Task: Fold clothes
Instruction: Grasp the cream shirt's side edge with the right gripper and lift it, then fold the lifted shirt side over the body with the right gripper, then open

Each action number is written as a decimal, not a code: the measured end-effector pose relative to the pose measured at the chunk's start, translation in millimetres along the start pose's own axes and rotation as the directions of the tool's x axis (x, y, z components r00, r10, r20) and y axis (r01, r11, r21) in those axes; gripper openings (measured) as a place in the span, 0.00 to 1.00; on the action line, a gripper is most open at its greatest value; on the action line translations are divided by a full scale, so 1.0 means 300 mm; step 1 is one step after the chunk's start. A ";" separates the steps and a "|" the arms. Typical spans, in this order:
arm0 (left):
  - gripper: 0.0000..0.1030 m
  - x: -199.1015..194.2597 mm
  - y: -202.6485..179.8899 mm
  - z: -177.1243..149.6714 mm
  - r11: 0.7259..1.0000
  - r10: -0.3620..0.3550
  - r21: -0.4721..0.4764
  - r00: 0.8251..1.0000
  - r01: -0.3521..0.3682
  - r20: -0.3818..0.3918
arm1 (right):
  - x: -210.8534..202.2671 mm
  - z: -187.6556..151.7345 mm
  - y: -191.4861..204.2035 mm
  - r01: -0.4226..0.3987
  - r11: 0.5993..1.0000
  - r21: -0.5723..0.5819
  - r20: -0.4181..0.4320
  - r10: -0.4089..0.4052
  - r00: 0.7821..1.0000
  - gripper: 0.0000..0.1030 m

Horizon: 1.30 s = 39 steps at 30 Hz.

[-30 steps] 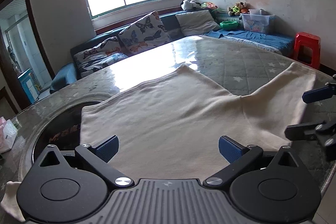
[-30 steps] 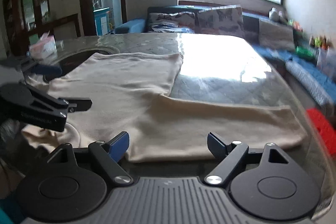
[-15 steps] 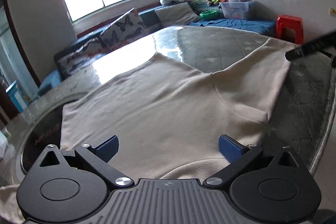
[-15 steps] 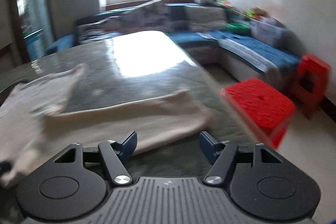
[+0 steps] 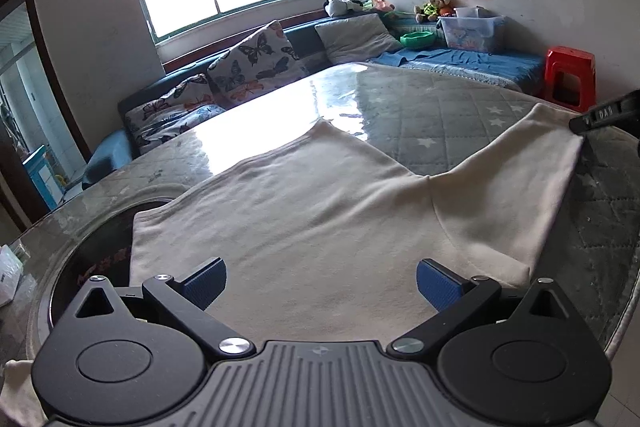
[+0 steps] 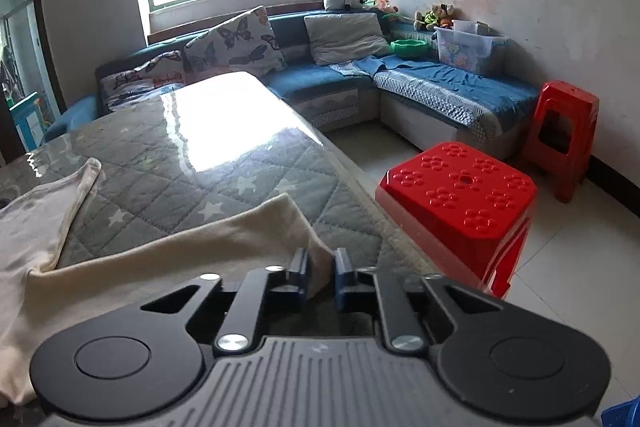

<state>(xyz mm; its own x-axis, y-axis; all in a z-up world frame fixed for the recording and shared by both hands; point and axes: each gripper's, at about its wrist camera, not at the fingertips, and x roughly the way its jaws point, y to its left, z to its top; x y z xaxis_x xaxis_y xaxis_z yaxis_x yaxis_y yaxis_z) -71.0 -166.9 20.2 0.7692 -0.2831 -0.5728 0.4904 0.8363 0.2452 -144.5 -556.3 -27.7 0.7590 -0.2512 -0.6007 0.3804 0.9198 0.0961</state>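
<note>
A cream long-sleeved top [image 5: 312, 227] lies flat on the glass-covered table [image 5: 440, 115], one sleeve [image 5: 520, 179] stretched out to the right. My left gripper [image 5: 319, 281] hovers open over the body of the top, its blue pads [image 5: 204, 281] spread wide with nothing between them. In the right wrist view the sleeve [image 6: 200, 259] runs toward the table's right edge, and my right gripper [image 6: 320, 273] is shut on the sleeve's cuff end [image 6: 320, 263]. The right gripper's black tip [image 5: 604, 115] shows at the far right of the left wrist view.
A red plastic stool [image 6: 460, 195] stands close beside the table's right edge, a second red stool [image 6: 564, 131] by the wall. A blue corner sofa [image 6: 420, 83] with cushions, a storage box and toys lines the back. A dark round inset [image 5: 92, 247] sits in the table at left.
My right gripper swung right to the sleeve's end and closed on the cuff; it was open before. The left gripper stayed open above the top's body.
</note>
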 end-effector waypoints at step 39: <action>1.00 -0.140 0.357 -0.199 0.943 0.175 -0.282 0.984 -0.178 -0.037 | -0.384 0.153 0.911 -0.565 0.632 -0.530 -0.063 0.635 0.770 0.04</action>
<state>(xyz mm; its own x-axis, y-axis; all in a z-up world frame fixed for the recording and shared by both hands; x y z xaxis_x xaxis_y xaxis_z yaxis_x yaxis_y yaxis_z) -75.2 -37.6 23.7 0.8276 -0.1150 -0.5495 0.2097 0.9713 0.1125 -103.7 -289.8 104.1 0.7926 0.4101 -0.4512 -0.4686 0.8832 -0.0205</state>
